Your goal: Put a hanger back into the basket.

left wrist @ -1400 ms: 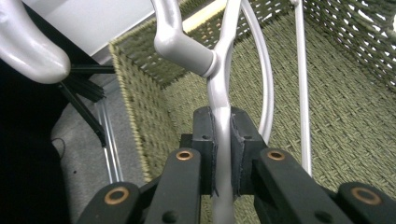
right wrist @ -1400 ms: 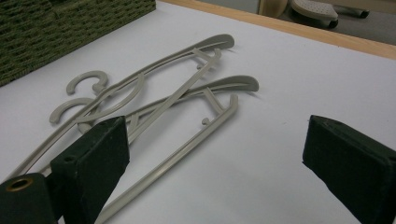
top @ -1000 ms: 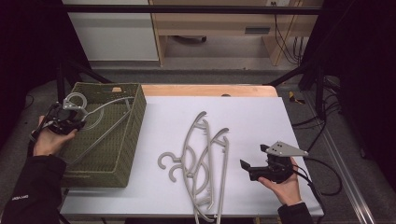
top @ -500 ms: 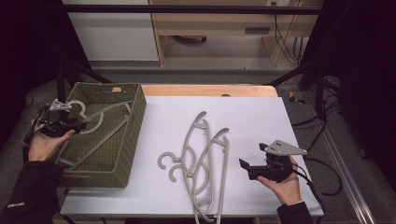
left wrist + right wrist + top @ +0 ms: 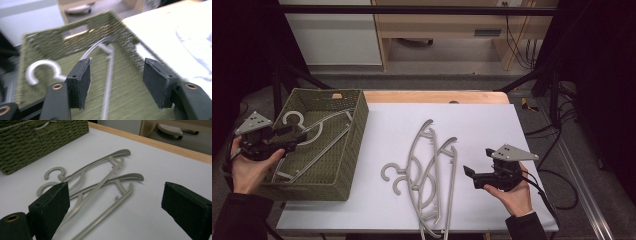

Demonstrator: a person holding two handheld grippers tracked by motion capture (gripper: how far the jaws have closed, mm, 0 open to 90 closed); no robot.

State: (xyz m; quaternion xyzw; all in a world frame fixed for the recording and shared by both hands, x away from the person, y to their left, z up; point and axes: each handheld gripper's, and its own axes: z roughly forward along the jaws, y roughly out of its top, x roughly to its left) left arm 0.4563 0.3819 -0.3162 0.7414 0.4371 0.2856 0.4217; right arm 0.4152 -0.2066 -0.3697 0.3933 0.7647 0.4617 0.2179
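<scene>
A grey plastic hanger (image 5: 319, 131) lies inside the green woven basket (image 5: 312, 191) at the table's left. My left gripper (image 5: 292, 138) hovers over the basket's left rim. Its jaws have just been opening and now stand apart. In the left gripper view the hanger (image 5: 108, 75) lies below the left gripper (image 5: 115, 73), clear of both pads. Two more grey hangers (image 5: 429, 170) lie crossed on the white table top (image 5: 492, 125). My right gripper (image 5: 471, 175) rests low to their right, open and holding nothing. The right gripper view shows the right gripper (image 5: 115, 202) facing those hangers (image 5: 100, 178).
The basket (image 5: 30, 142) takes up the table's left end. A wooden strip (image 5: 432, 96) runs along the far edge. Beyond the table stand a white cabinet (image 5: 332, 35) and a wooden shelf unit (image 5: 447, 30). Cables (image 5: 557, 180) trail off to the right.
My left gripper has opened and drawn back left toward the person, rising a little. The hanger it held now lies in the basket. The right gripper has stayed put.
</scene>
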